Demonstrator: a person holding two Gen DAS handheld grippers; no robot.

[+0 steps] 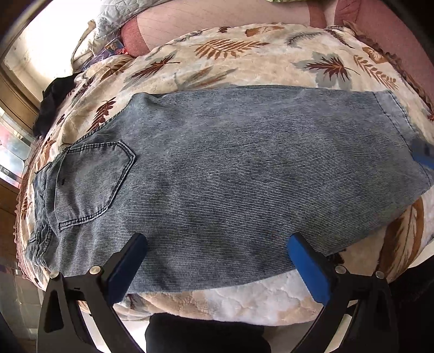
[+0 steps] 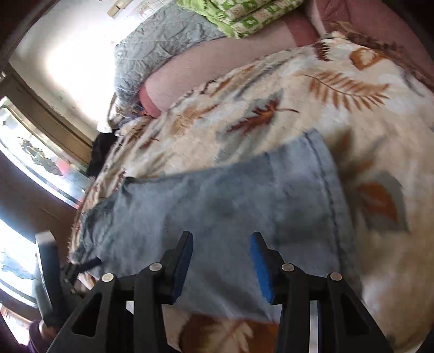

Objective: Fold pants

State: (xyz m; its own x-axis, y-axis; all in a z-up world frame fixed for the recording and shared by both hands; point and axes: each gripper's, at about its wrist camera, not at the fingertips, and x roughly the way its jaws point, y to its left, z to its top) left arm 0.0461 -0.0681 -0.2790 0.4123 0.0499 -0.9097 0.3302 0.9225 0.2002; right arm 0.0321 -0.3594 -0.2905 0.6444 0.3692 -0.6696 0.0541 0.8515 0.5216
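Grey-blue denim pants [image 1: 217, 173] lie flat on a leaf-print blanket [image 1: 244, 54], folded lengthwise with one leg on the other. The waistband and a back pocket [image 1: 95, 179] are at the left, the hems at the right. My left gripper [image 1: 217, 241] is open and empty over the pants' near edge. My right gripper [image 2: 221, 239] is open and empty above the hem end of the pants [image 2: 217, 211]; this view is blurred. Its blue pad shows at the right edge of the left wrist view [image 1: 424, 157]. The left gripper shows in the right wrist view at the far left [image 2: 54, 266].
A grey quilt [image 2: 152, 51] and a green patterned pillow [image 2: 244, 16] lie at the far side of the bed. A dark garment [image 1: 54, 100] sits at the blanket's left edge. A window [image 2: 40, 163] and wooden frame are on the left.
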